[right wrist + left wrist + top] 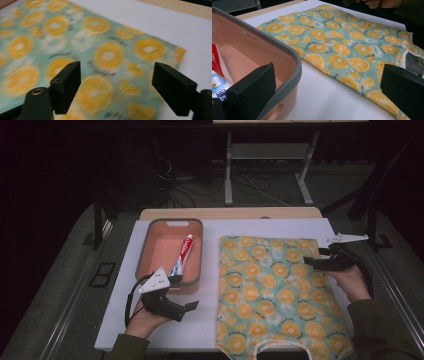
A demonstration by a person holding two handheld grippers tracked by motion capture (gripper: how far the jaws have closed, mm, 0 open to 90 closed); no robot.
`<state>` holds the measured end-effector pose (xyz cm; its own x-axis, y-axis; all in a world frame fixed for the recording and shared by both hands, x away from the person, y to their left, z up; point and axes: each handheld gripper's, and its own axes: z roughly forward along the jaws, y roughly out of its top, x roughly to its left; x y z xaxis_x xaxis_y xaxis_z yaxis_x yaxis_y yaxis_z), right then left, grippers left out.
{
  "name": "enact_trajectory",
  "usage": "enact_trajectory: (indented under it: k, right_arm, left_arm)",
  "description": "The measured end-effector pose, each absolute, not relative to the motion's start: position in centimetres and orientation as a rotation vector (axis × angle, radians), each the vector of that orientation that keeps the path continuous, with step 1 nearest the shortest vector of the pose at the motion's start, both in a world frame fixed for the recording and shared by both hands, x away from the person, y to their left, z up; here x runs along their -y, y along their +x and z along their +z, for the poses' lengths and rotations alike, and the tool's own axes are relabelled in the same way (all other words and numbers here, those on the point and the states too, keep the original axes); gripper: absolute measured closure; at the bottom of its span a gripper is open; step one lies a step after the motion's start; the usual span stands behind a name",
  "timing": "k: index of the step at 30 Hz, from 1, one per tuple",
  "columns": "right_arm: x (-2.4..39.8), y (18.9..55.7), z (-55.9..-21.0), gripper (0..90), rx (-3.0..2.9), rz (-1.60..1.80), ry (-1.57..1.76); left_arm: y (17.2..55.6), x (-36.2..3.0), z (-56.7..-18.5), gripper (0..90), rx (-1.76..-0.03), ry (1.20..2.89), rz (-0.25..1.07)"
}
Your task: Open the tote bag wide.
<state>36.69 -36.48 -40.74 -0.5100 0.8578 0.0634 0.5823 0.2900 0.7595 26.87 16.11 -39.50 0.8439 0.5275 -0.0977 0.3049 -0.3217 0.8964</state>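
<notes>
A person seated at a white table works two hand-held grippers around a fruit-print cloth bag, which lies flat across the centre-right of the high view, its lower edge hanging over the near rim. The right gripper, at the bag's upper right edge in that view, has its jaws spread apart with nothing between them; its own view shows the bag's orange-slice pattern below and beyond the jaws, slightly blurred. The left gripper, at lower left of the high view, rests near the table's front with jaws parted and empty, just beside a pink bin that holds a toothpaste tube.
</notes>
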Motion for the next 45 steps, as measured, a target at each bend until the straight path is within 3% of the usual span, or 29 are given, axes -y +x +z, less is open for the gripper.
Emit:
enact_trajectory:
  k: [20,25,32,38,42,43,44,45]
  right_arm:
    - [28.5,27.9,-42.6,20.6,-2.616,1.212,0.862]
    - [26.7,25.9,-42.7,23.8,-2.726,1.263,0.711]
    - [24.3,23.2,-43.5,40.1,-2.899,1.201,0.459]
    - [23.6,22.7,-44.2,48.0,-2.966,1.13,0.362]
    - [23.2,22.1,-44.3,63.6,-2.944,1.069,0.243]
    - [23.2,22.1,-44.3,63.6,-2.944,1.069,0.243]
    - [23.2,22.2,-44.4,75.7,-2.945,1.074,0.237]
    - [23.2,22.2,-44.4,75.7,-2.945,1.074,0.237]
  left_arm:
    - [26.6,-15.8,-39.4,0.0,-0.608,1.938,0.256]
    - [26.6,-15.9,-39.3,0.0,-0.608,1.933,0.26]
    - [26.7,-16.0,-39.0,0.0,-0.607,1.93,0.264]
    - [26.8,-16.1,-38.8,0.0,-0.611,1.929,0.267]
    - [26.9,-16.0,-38.9,0.0,-0.612,1.932,0.266]
    - [26.9,-16.0,-38.9,0.0,-0.613,1.932,0.266]
    - [26.9,-16.0,-38.9,0.0,-0.613,1.932,0.266]
    - [26.9,-16.0,-38.9,0.0,-0.612,1.932,0.266]
